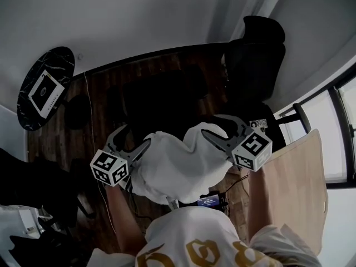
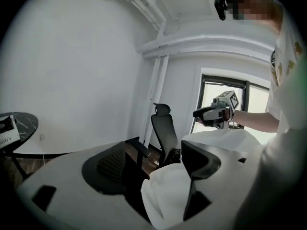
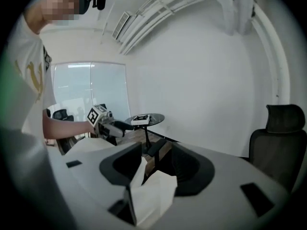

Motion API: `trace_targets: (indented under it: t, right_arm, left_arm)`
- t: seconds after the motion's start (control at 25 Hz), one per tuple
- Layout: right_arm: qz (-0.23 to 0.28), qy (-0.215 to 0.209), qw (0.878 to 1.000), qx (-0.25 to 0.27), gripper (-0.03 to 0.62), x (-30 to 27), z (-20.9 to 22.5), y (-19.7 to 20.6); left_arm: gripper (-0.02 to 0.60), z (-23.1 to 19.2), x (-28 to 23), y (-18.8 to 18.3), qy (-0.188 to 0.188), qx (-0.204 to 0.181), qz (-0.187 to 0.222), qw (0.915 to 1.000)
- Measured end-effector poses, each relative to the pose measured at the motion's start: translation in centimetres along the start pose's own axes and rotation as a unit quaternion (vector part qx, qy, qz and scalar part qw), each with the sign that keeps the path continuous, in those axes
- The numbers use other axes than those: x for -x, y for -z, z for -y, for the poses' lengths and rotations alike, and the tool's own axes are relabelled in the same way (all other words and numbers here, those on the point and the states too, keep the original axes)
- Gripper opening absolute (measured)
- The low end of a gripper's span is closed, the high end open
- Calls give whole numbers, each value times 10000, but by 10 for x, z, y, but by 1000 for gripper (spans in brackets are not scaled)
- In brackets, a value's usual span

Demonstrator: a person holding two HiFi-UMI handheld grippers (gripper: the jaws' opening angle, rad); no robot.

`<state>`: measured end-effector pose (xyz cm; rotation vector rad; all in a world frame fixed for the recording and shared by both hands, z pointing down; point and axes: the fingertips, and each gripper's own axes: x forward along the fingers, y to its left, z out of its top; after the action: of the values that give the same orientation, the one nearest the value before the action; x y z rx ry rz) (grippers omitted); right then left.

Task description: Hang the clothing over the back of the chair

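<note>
1. At the far left of the head view stands a round black table point(image 1: 33, 102) with a white box point(image 1: 45, 92) on it. The box's print is too small to read.
2. The left gripper point(image 1: 136, 135) has its fingers spread wide. In the left gripper view the cloth lies against one jaw only, and the other jaw stands clear of it.
3. The white clothing point(image 1: 178, 171) hangs bunched in the air between the two grippers, in front of the person's chest and well apart from the chair. What kind of garment it is cannot be made out, and its lower edge is hidden behind the person's shirt point(image 1: 194, 241).
4. The right gripper point(image 1: 211, 124) has its fingers partway apart with a wad of the cloth between them. In the right gripper view the wad touches the jaw at picture left. I cannot tell whether the other pad presses on it.
5. The black high-backed chair point(image 1: 253, 54) is at the upper right, with the clothing not yet over its back. Its seat and base are lost in shadow.
6. At the far right is a pale wooden panel point(image 1: 295, 182). What it belongs to is unclear.
</note>
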<state>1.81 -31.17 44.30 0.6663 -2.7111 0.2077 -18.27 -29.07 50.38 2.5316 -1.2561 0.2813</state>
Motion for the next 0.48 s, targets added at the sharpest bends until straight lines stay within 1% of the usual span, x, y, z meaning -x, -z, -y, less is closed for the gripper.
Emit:
trace_targets:
  t: [0.04,0.12,0.16,0.2,0.24,0.32,0.4,0.44,0.48]
  right_arm:
    - [-30,19,9999,98,183,3,-5,-1]
    - [30,170,9998,115,131,11,-13,-5]
    - [96,268,9996,50,65,16,-16,-8]
    - [176,345,9992,-41,14,19,-20,-11]
    - [267,386,9988,-146,12,22,-26,-13]
    - [465,434,9974,-336,12,27,-39,-17]
    - [635,567,9954,-442,12,31,-51,-19]
    - [704,642,9943,-474,12,33,-56,-18]
    - [770,701,9933,-497,12,36,-62,-17]
  left_arm:
    - [373,5,4,-4,4,-49,52,10000]
    - [370,18,10,-11,60,-115,146,9998]
    - [361,24,13,-14,56,-153,201,9997]
    - [332,29,17,-17,-5,-212,264,9994]
    - [260,32,22,-20,-127,-290,332,9989]
    - [160,35,32,-26,-447,-414,489,9969]
    - [57,41,43,-31,-679,-409,670,9946]
    - [35,45,47,-34,-752,-388,736,9937]
    - [29,50,50,-35,-800,-382,773,9931]
